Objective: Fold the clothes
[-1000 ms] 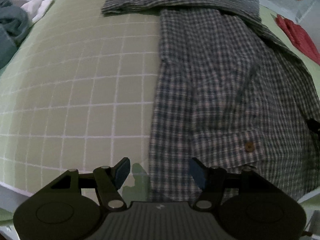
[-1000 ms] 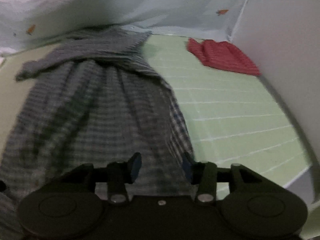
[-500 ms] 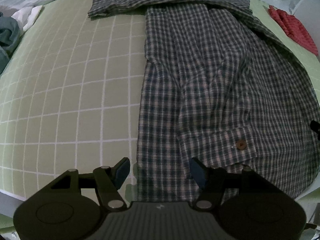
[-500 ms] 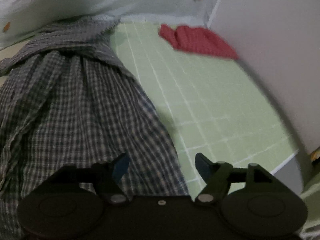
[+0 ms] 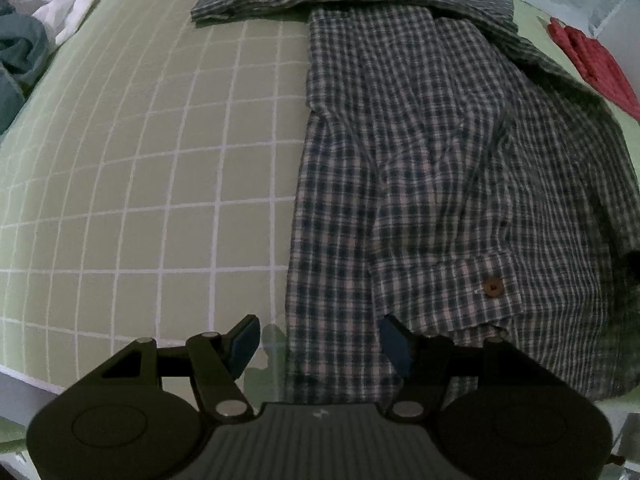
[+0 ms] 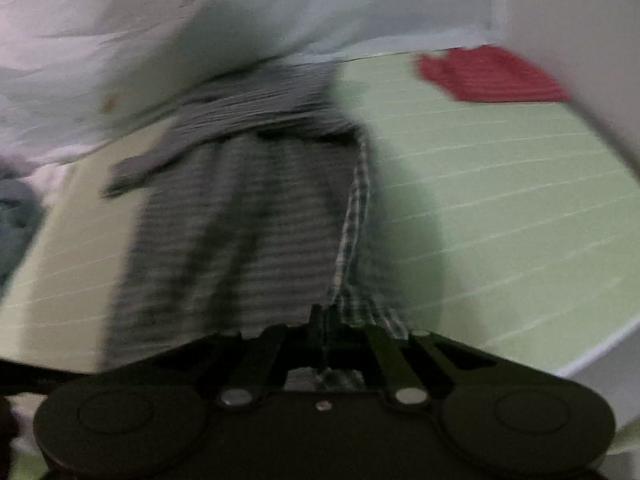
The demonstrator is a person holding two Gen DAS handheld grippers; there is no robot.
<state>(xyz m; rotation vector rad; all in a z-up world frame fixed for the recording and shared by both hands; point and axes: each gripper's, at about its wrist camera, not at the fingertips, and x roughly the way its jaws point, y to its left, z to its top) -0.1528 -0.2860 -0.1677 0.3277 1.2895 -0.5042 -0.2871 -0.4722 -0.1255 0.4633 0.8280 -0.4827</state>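
We find the checked shirt [image 5: 440, 184] lying on the green gridded mat [image 5: 152, 168], sleeves folded in, hem not yet folded. The right gripper [image 6: 325, 332] is clamped on the near hem; the left gripper [image 5: 316, 346] stands open, straddling the shirt's edge, gripping nothing.

Left claw [image 5: 320, 346]: dark, matte housing with two round, disc-shaped lobes at either side, each bearing a faint raised ring; a central ribbed grey panel carries a small pale lightning-like mark. Two angular link arms pivot on silver round-headed screws, and further small silver fasteners sit at the outer joints. The fingers [image 5: 244, 344] end in flat blue pads. Right claw [image 6: 324, 344]: the same dark twin-lobed housing, with two silver pivot screws and a small pale stud at centre; its black link arms converge toward the middle. Detail is softened by blur.
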